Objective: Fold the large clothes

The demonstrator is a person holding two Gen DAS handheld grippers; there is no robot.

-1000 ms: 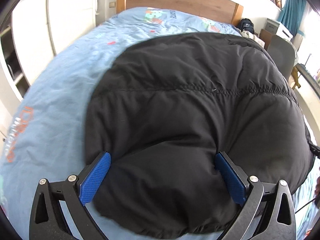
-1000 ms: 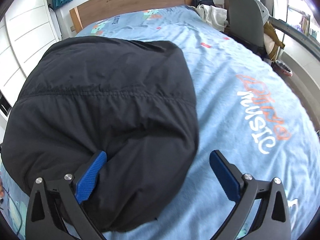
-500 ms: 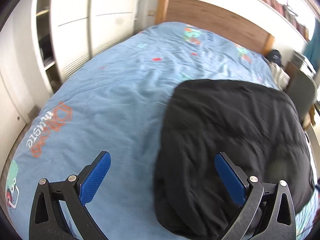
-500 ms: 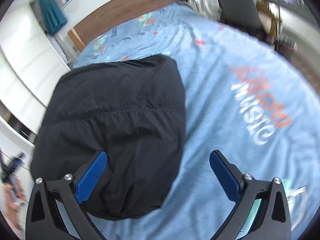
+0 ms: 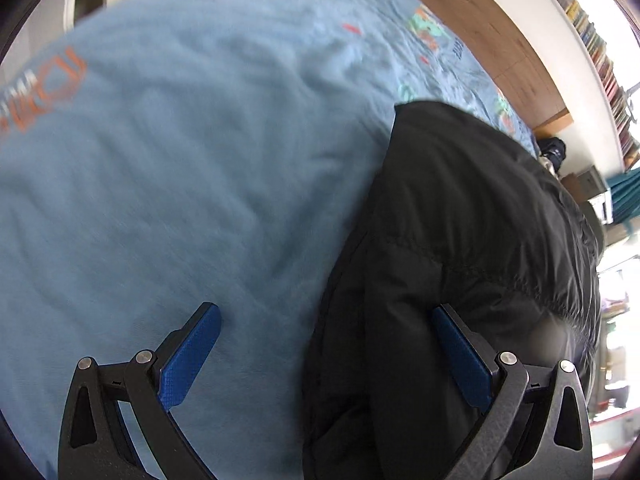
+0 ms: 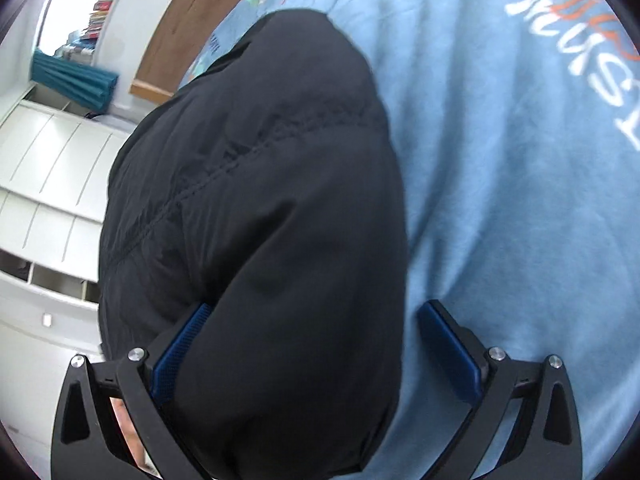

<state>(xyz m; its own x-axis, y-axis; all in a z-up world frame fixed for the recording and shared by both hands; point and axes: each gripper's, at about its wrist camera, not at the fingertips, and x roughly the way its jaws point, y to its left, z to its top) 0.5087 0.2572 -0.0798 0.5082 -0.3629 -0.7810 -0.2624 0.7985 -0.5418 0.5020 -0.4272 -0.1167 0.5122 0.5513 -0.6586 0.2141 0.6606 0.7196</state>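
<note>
A black padded jacket (image 5: 472,240) lies bundled on a light blue bedspread (image 5: 180,160), with a wooden headboard (image 5: 492,32) at the far end. In the left wrist view the left gripper (image 5: 328,354) has its jaws spread wide: the left blue pad (image 5: 192,354) lies over bare bedspread, the right pad (image 5: 460,356) against the jacket's near left edge. The jacket's right side runs out of frame. The right gripper (image 6: 316,348) is also spread wide, straddling the jacket's near right edge (image 6: 280,260); its left pad (image 6: 180,344) is partly hidden by the cloth, its right pad (image 6: 448,348) over the bedspread (image 6: 520,200). Blurred lettering (image 6: 584,52) marks the bedspread. White cupboards (image 6: 52,184) stand left, cut off.
</note>
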